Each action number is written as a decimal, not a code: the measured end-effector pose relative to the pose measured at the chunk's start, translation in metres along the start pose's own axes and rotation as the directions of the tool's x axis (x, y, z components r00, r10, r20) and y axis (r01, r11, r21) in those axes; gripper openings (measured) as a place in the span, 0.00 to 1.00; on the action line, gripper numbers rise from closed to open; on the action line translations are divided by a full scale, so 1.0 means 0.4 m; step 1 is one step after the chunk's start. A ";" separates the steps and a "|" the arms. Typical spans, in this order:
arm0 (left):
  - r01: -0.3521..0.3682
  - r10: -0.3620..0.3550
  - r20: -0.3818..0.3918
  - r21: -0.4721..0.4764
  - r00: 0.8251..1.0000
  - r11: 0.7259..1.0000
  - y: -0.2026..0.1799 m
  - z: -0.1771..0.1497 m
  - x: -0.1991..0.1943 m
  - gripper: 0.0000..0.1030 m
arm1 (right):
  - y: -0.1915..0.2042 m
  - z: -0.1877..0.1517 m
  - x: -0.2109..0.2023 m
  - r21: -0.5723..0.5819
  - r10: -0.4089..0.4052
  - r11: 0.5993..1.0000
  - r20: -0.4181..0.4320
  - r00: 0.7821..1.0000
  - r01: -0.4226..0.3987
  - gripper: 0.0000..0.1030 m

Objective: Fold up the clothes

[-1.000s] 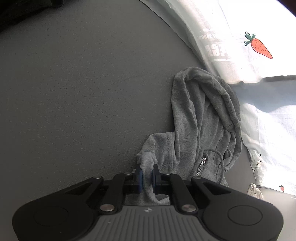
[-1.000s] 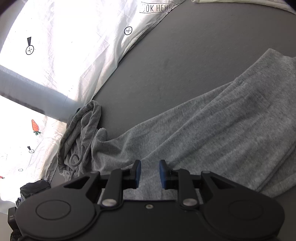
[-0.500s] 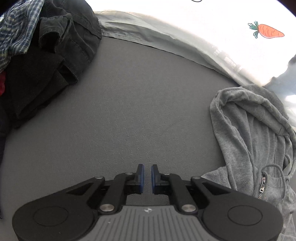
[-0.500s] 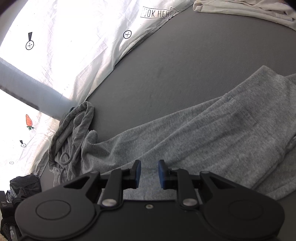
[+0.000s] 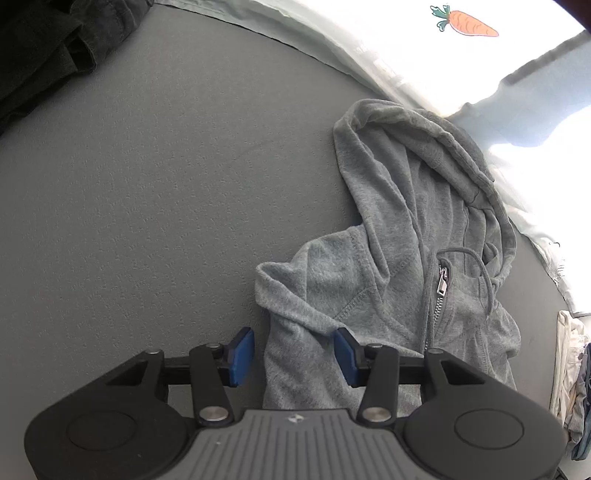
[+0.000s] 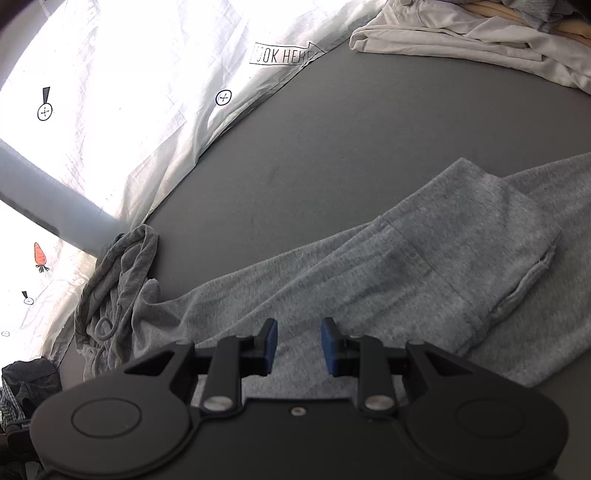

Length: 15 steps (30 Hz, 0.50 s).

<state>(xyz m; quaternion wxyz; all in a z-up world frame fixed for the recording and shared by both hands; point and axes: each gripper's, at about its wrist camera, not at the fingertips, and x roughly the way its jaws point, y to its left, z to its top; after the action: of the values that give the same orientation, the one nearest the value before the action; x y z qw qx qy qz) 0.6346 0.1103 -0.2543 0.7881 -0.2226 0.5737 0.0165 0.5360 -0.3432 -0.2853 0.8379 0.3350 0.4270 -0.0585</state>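
hoodie: grey zip hoodie (image 5: 391,280) lying on the dark grey tabletop (image 5: 166,192); in the left wrist view the hood end is bunched and rumpled near the far right edge of the surface, in the right wrist view the body and sleeve stretch flat across the lower right
hood: crumpled, opening toward the far edge, just beside the white printed sheet (image 6: 122,96)
zipper: metal pull (image 5: 442,282) at the collar, teeth run down toward the camera; drawcord (image 5: 480,273) loops beside it
sleeve: cuff end (image 6: 517,236) folded over the body, pocket slit (image 6: 524,284) visible on the fabric near it
left gripper: (image 5: 293,349) jaws have just been opening, now moderately apart; a folded shoulder edge of the hoodie sits between the blue pads (image 5: 242,350), right pad touching or just beside the cloth, left pad clear of it, no pinch
right gripper: (image 6: 299,345) jaws have just opened a little, narrow gap; over the flat grey fabric, pads not pinching any fold; whether the tips touch the cloth I cannot tell
dark clothes: black pile (image 5: 48,48) at the far left corner, well apart from the hoodie
light clothes: cream/white heap (image 6: 461,40) at the far right edge
sheet prints: carrot (image 5: 467,23), "LOOK HERE" arrow (image 6: 284,55)
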 end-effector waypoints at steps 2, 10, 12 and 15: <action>-0.011 0.011 0.001 0.022 1.000 1.000 -0.005 0.019 0.015 0.13 | 0.001 0.001 0.003 -0.004 0.001 1.000 0.000 1.000 -0.001 0.27; 0.030 -0.035 -0.047 -0.118 0.998 0.993 0.053 0.111 0.036 0.13 | -0.006 0.005 0.001 -0.017 0.004 1.000 0.003 1.000 -0.004 0.26; 0.043 -0.053 -0.059 -0.147 0.997 0.988 0.067 0.118 0.035 0.15 | -0.013 0.008 -0.003 -0.011 0.002 1.000 0.008 1.000 -0.002 0.26; -0.044 0.052 0.056 -0.131 0.997 0.990 0.074 0.128 0.001 0.19 | -0.025 0.017 -0.015 -0.021 -0.030 0.999 0.028 0.999 0.030 0.27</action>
<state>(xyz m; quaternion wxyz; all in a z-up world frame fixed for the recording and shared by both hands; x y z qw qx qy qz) 0.6723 0.1558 -0.2519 0.7879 -0.2588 0.5531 0.0794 0.5331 -0.3564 -0.2832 0.8462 0.3188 0.4209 -0.0712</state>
